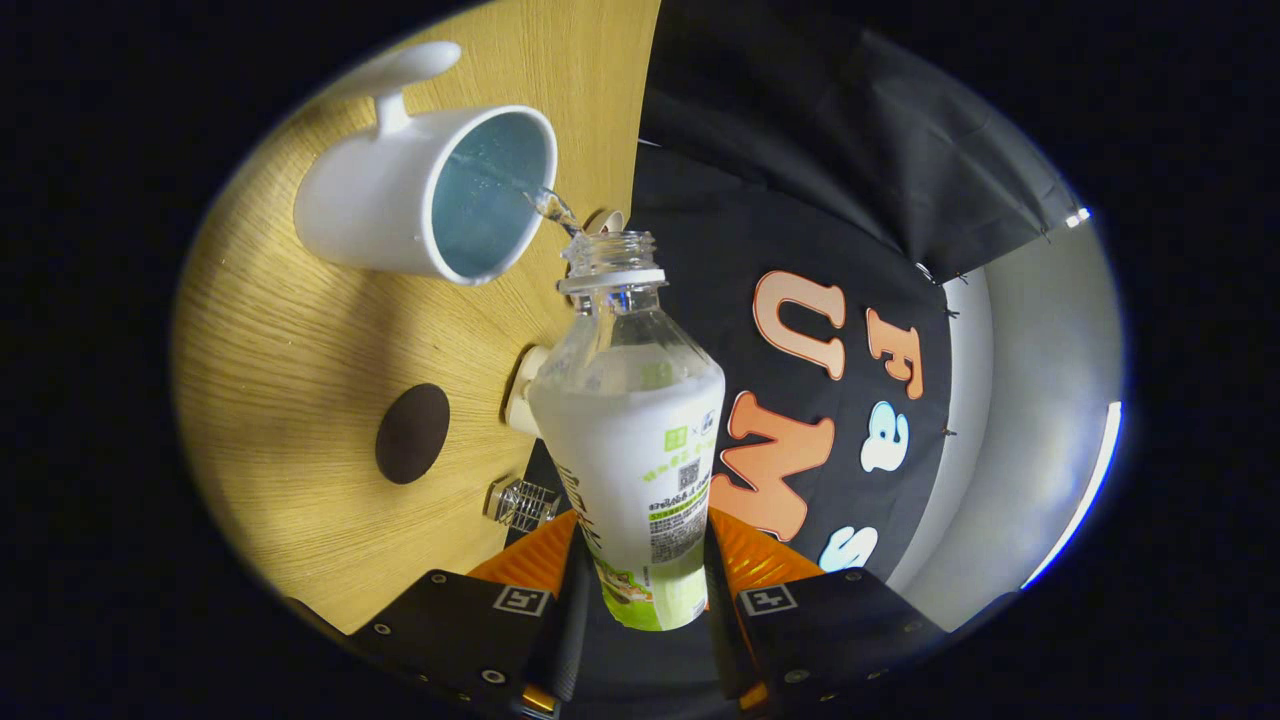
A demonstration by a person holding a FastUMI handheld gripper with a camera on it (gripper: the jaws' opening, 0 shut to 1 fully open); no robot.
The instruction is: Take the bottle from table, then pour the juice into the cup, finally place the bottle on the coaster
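The bottle (635, 440) sits at frame centre, clamped between both fingers of the gripper (640, 590), its long axis running straight away from them and its uncapped mouth aimed at the cup (425, 195) upper left. It is clear plastic with a white-and-green label, and a thin stream runs from its mouth into the white cup on the wooden table (290, 370), with the dark coaster (412, 433) lower left.

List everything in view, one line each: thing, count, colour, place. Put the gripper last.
Bottle: one, clear with white-green label, uncapped, between the fingers, tilted toward the cup.
Stream: one, clear, from bottle mouth into cup.
Cup: one, white, on the table ahead of the bottle.
Coaster: one, dark brown, on the table beside the bottle.
Table: one, light wood.
Small clear object: one, at the table edge; identity unclear.
Gripper: one, shut on bottle.
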